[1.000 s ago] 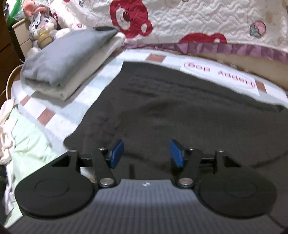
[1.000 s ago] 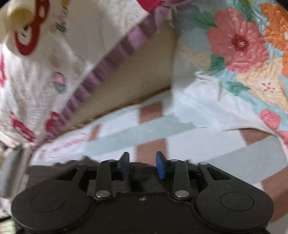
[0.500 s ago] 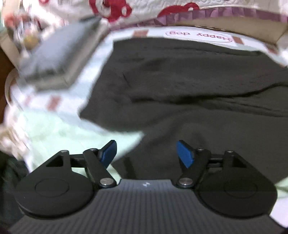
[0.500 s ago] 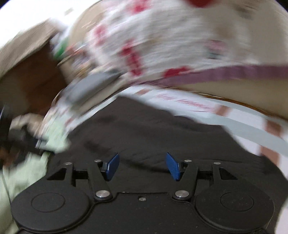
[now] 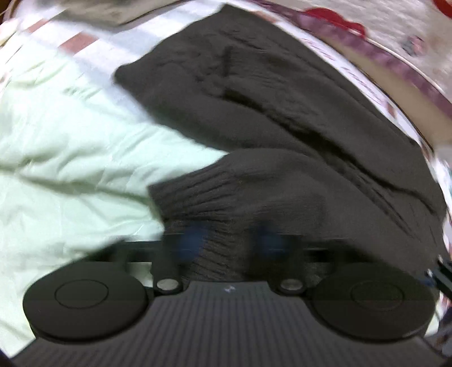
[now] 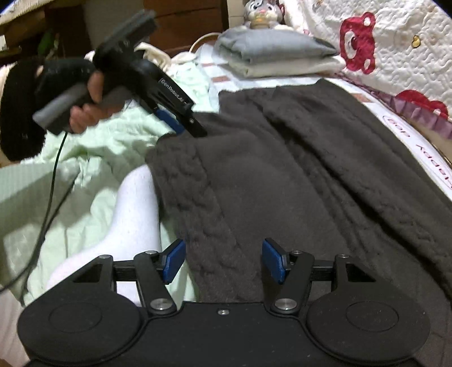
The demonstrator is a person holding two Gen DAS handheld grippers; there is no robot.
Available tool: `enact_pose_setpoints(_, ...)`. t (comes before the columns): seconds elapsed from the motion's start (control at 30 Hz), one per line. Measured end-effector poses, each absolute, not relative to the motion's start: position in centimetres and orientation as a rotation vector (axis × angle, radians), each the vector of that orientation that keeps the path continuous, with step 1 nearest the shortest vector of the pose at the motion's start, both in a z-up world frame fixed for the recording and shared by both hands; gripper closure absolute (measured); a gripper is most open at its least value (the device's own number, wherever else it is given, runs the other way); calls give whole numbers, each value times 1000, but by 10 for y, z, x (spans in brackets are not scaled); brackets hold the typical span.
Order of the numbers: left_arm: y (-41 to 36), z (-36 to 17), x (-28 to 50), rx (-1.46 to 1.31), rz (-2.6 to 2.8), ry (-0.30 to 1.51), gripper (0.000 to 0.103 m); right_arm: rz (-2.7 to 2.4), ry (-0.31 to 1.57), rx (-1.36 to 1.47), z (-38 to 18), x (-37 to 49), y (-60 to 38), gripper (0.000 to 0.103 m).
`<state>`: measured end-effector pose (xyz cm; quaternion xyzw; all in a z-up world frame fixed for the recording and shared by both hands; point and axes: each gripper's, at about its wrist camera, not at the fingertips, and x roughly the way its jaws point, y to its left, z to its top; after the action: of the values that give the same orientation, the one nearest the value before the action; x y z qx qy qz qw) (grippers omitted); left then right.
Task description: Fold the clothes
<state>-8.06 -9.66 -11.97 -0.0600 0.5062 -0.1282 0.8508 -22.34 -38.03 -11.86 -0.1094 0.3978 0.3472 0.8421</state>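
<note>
A dark grey cable-knit sweater (image 6: 282,169) lies spread on the bed. In the left wrist view, which is blurred, its ribbed edge (image 5: 214,192) bulges up just ahead of my left gripper (image 5: 231,241). That gripper's blue pads stand apart with ribbed knit between them. The right wrist view shows the left gripper (image 6: 183,124), held by a hand (image 6: 84,113), tipped down onto the sweater's far left edge. My right gripper (image 6: 223,261) is open at the near edge, with a cable-knit band between its fingers.
Folded grey and cream clothes (image 6: 276,53) are stacked at the bed's head, beside a plush rabbit (image 6: 260,11). A bear-print quilt (image 6: 381,42) runs along the right. Pale green bedding (image 6: 84,169) and a white cloth-covered shape (image 6: 135,203) lie left of the sweater.
My left gripper dropped to the sweater's ribbed edge and its fingers drew closer. My right gripper swung away from the flowered corner to face along the sweater, opening wider.
</note>
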Motion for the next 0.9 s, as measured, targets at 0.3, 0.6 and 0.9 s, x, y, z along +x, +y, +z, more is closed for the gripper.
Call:
enact_pose_setpoints(0.3, -117, -57, -87, -108, -369, 837, 100, 726, 872, -208, -129, -220, -377, 37)
enact_pose_setpoints(0.6, -164, -16, -97, 129, -353, 644, 103, 611, 889, -300, -125, -213, -359, 75)
enact_pose_setpoints(0.9, -158, -51, -122, 91, -549, 694, 70, 404, 685, -131, -74, -185, -408, 95)
